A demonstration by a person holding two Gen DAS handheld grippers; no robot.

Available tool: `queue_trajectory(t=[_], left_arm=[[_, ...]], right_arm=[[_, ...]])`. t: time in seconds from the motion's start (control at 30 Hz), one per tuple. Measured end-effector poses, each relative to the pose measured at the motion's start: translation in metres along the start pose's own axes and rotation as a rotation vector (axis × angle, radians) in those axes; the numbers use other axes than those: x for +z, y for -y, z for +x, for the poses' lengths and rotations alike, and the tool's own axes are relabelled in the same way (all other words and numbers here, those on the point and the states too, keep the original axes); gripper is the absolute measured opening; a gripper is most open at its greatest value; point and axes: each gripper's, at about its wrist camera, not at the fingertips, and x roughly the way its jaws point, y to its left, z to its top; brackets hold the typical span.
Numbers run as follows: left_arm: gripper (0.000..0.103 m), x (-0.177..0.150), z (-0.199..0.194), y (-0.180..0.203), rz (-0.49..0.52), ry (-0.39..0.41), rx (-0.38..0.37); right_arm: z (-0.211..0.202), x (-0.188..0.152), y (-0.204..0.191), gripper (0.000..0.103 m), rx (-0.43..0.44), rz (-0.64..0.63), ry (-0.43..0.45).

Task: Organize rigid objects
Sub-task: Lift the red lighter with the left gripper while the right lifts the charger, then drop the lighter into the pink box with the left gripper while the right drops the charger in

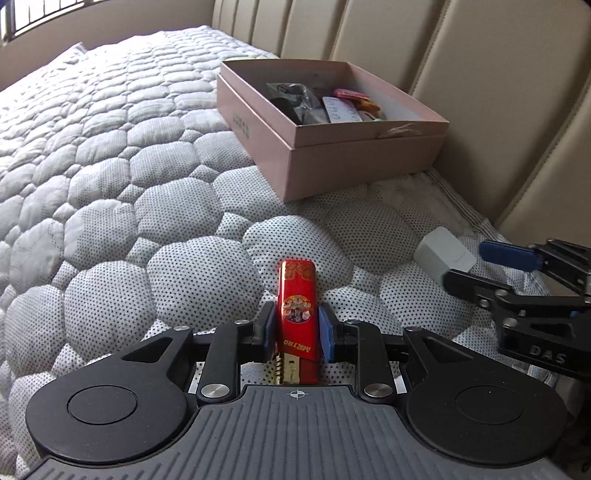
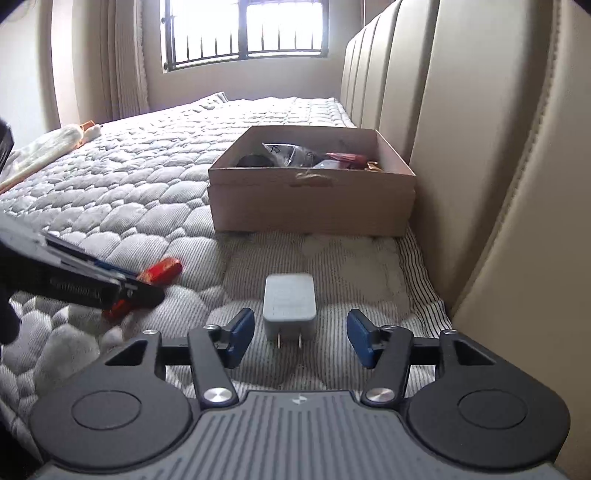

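My left gripper (image 1: pixel 297 328) is shut on a red lighter (image 1: pixel 298 314) that lies on the quilted mattress, its blue pads pressing both sides. The lighter also shows in the right wrist view (image 2: pixel 162 271), partly hidden by the left gripper (image 2: pixel 122 291). My right gripper (image 2: pixel 300 338) is open, its pads on either side of a grey plug adapter (image 2: pixel 290 304) with its two prongs pointing at me, not touching it. The adapter (image 1: pixel 443 254) and right gripper (image 1: pixel 480 266) also show in the left wrist view. A pink open box (image 1: pixel 332 147) stands ahead.
The box (image 2: pixel 314 206) holds several small items, among them a dark bag and pink packets. A beige padded headboard (image 2: pixel 498 147) runs along the right. The quilted mattress (image 1: pixel 110 166) stretches left. A rolled cloth (image 2: pixel 48 147) lies at the far left, below a barred window (image 2: pixel 243 29).
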Motion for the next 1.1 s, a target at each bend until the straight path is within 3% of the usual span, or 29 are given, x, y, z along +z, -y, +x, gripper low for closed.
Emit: queue_trajectory(t=[0.27,0.33,0.43,0.67,1.1], left_arm=[[0.028,0.000,0.001,-0.005,0.009,-0.002,-0.024],[0.028,0.002,0.001,-0.006,0.004,-0.015,-0.028],[0.028,0.003,0.001,-0.003,0.009,-0.020,-0.018],[0.027,-0.006,-0.006,-0.001,0.004,0.025,-0.013],[0.027,-0.011,-0.019,0.017,0.032,0.006,-0.074]], right_arm=[[0.028,0.009,-0.007,0.055,-0.001,-0.016,-0.050],[0.027,0.009,-0.010,0.041,0.006,-0.023,-0.051],[0.025,0.010,-0.012,0.033,0.022,-0.021,-0.047],[0.010,0.005,-0.015,0.033,0.036,-0.040,-0.038],[-0.016,0.003,-0.001,0.033,0.019,-0.024,-0.002]])
